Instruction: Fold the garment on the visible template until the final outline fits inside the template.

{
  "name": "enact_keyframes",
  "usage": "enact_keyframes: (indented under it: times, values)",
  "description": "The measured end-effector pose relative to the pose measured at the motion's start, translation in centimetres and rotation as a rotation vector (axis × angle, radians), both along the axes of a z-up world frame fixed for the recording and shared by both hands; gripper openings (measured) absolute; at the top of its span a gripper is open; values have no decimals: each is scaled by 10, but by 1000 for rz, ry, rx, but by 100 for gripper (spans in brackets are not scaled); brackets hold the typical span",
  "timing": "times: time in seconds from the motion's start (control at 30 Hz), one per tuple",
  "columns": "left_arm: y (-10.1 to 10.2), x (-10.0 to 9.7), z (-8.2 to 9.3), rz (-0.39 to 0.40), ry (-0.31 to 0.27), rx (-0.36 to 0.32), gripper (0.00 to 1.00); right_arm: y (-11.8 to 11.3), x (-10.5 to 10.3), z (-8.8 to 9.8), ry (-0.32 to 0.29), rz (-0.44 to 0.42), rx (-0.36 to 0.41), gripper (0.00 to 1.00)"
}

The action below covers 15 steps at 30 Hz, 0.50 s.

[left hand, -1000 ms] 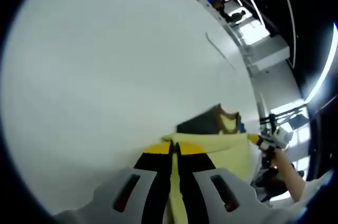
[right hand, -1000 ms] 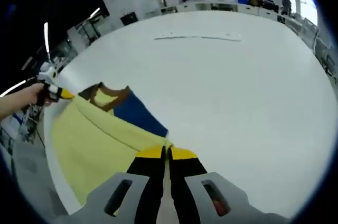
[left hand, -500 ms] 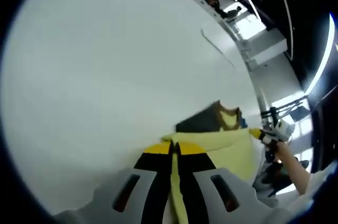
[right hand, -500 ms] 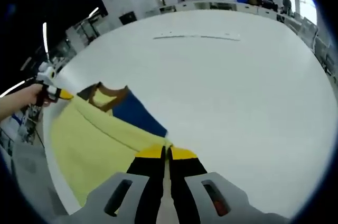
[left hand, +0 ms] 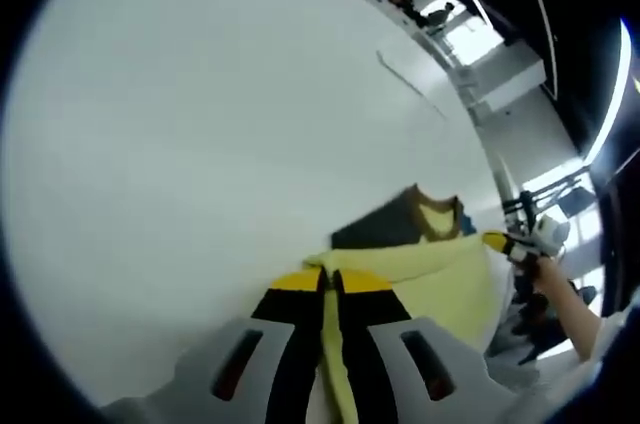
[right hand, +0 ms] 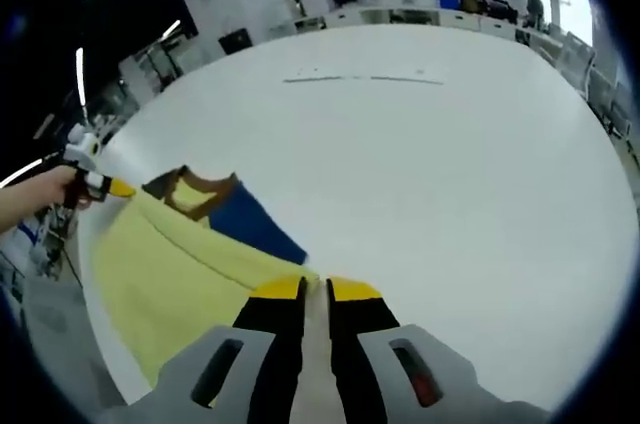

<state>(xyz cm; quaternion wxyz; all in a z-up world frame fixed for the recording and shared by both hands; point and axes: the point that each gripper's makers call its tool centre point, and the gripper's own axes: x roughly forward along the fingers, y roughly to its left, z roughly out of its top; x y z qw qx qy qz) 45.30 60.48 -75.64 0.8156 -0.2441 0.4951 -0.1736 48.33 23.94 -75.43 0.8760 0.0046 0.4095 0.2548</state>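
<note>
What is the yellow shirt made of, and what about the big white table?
The yellow shirt with the blue part and brown collar looks like soft, matte cloth, maybe knit cotton: it sags and creases between the left tool and right tool. The big white table looks hard and smooth, perhaps laminate, with a dull even sheen.

The right claw (right hand: 316,289) pinches one corner of the yellow garment (right hand: 165,279), jaws closed on the cloth. The left claw (right hand: 108,187) grips the far corner — fabric stretched between them above the white counter (right hand: 450,194), blue panel (right hand: 245,224) and brown collar (right hand: 195,187) showing.
</note>
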Motion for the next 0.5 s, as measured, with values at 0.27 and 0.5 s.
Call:
enact_keyframes:
  times: [0.27, 0.5]
  values:
    - [9, -2, 7, 6, -19, 33, 11, -9, -6, 8, -12, -7, -13, 11]
    - [11, -8, 12, 2, -31, 44, 15, -7, -12, 11, -11, 0, -10, 17]
